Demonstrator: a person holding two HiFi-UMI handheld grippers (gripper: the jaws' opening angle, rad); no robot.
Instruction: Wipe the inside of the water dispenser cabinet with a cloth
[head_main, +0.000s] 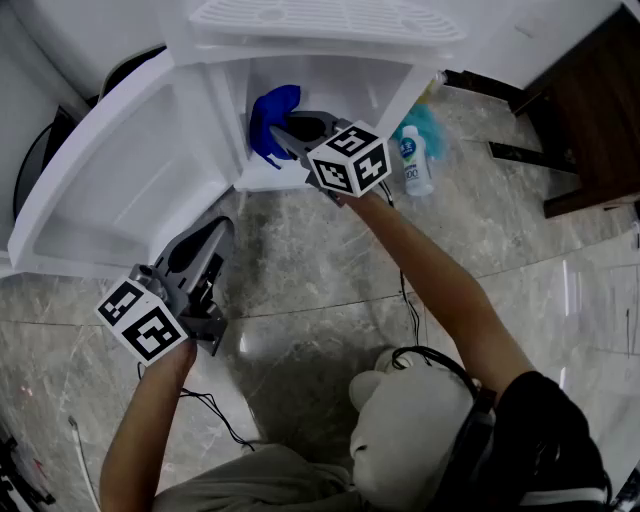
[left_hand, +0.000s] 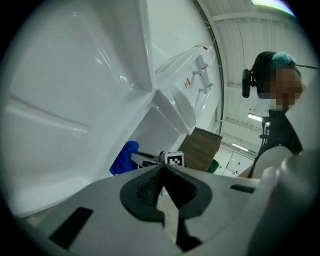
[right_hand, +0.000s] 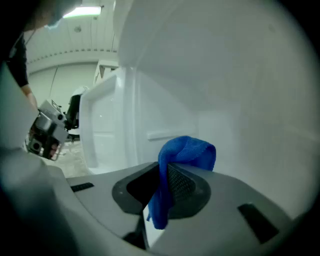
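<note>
The white water dispenser cabinet (head_main: 330, 75) stands open, its door (head_main: 120, 190) swung out to the left. My right gripper (head_main: 290, 130) reaches into the cabinet, shut on a blue cloth (head_main: 272, 118). In the right gripper view the blue cloth (right_hand: 182, 155) bulges above the pinched jaws of the right gripper (right_hand: 165, 172), close to the cabinet's white inner wall (right_hand: 240, 115). My left gripper (head_main: 215, 235) sits low by the door's edge, shut and holding nothing. The left gripper view shows the left gripper (left_hand: 162, 175) with jaws together, facing the door's inner face (left_hand: 75, 90) and the blue cloth (left_hand: 124, 157) beyond.
A white bottle (head_main: 416, 165) with a teal cloth (head_main: 428, 128) lies on the marble floor (head_main: 300, 330) right of the cabinet. A dark wooden cabinet (head_main: 600, 110) stands at the far right. Cables (head_main: 215, 415) trail over the floor near the person's arms.
</note>
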